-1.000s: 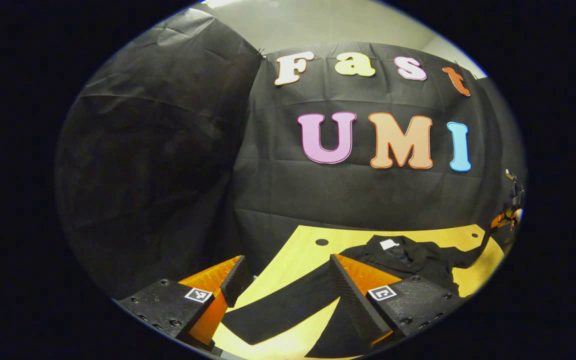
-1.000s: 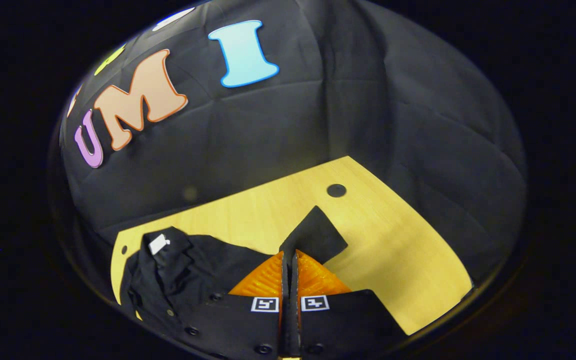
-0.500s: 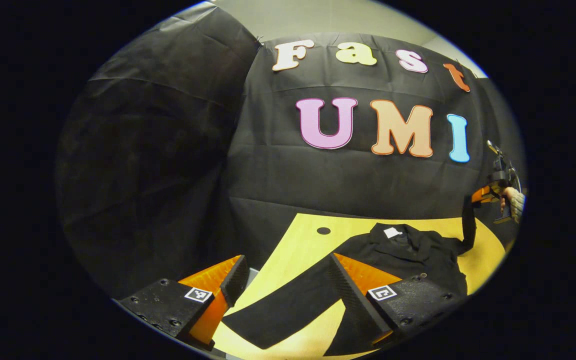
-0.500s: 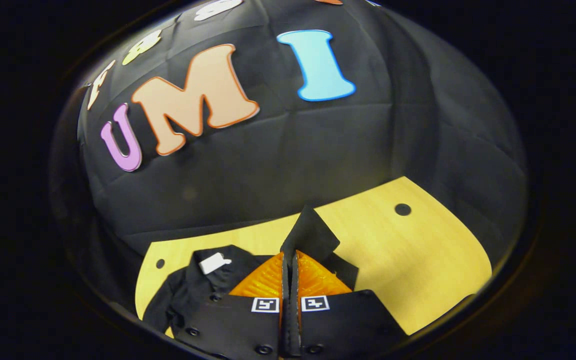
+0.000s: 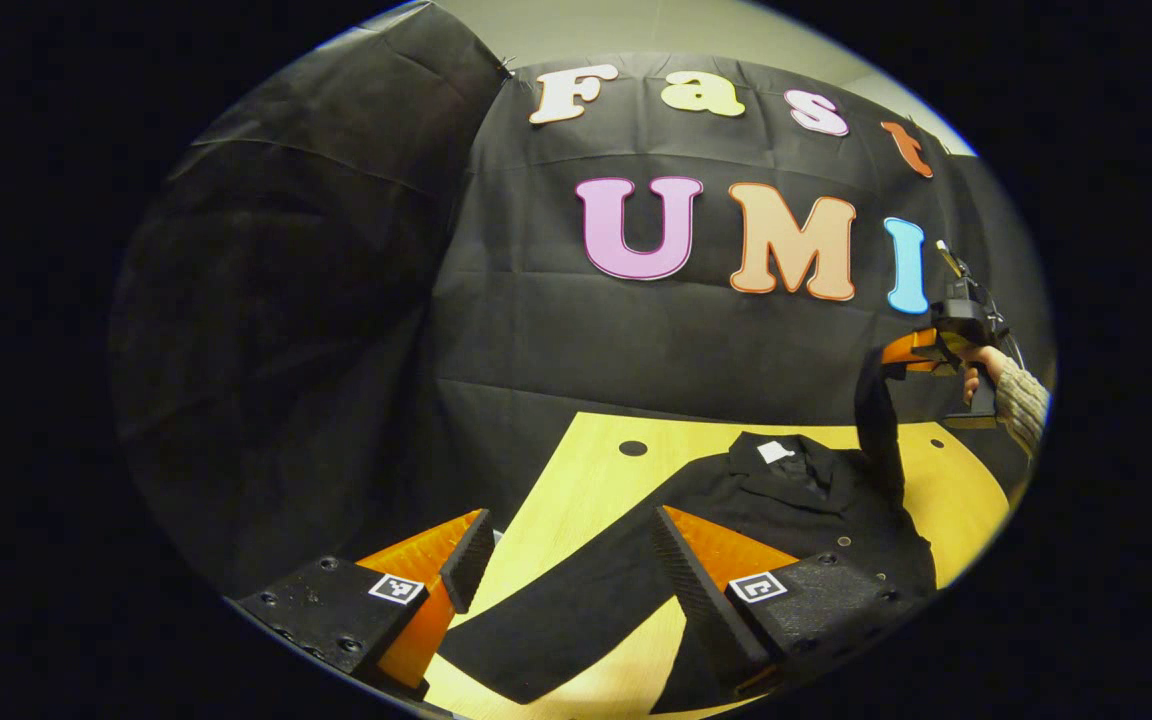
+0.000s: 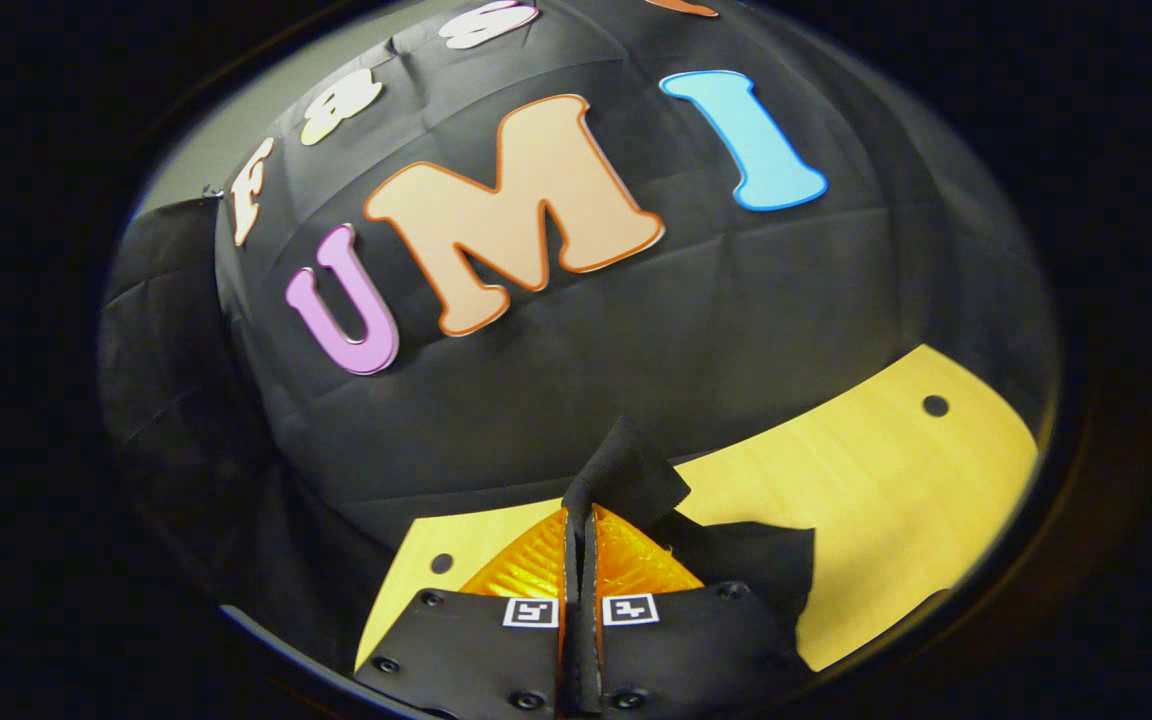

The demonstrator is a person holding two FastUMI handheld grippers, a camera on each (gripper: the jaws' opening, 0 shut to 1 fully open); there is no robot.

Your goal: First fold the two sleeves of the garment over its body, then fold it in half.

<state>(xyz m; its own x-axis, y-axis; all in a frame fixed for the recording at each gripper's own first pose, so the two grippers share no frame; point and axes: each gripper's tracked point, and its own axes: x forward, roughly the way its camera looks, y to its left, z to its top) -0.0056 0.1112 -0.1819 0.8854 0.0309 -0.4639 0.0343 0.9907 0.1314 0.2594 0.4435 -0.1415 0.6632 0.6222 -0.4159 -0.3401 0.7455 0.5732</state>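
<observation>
In the right gripper view the right claw [image 6: 579, 520] has its 2 fingers pressed together on the end of 1 sleeve [image 6: 626, 470] of the black garment, the cuff sticking up past the tips. The left gripper view shows that claw [image 5: 904, 352] raised high above the counter at the far right, a hand [image 5: 976, 362] in a knitted cuff around its handle, with the sleeve [image 5: 878, 425] hanging almost straight down from it to the shoulder. The left claw [image 5: 566, 555] sits low over the near counter edge with its fingers spread wide and nothing between them; the other sleeve [image 5: 576, 610] lies flat beneath the gap, running diagonally from the near left toward the body. The garment [image 5: 796, 510] lies spread on the yellow wooden counter [image 5: 586, 480], collar and white tag [image 5: 774, 452] pointing toward the back wall, its long axis running from the near edge to the far one, small buttons visible on the front. A dark round hole [image 5: 633, 448] marks the counter's bare far-left area, and black cloth walls close the booth behind.
</observation>
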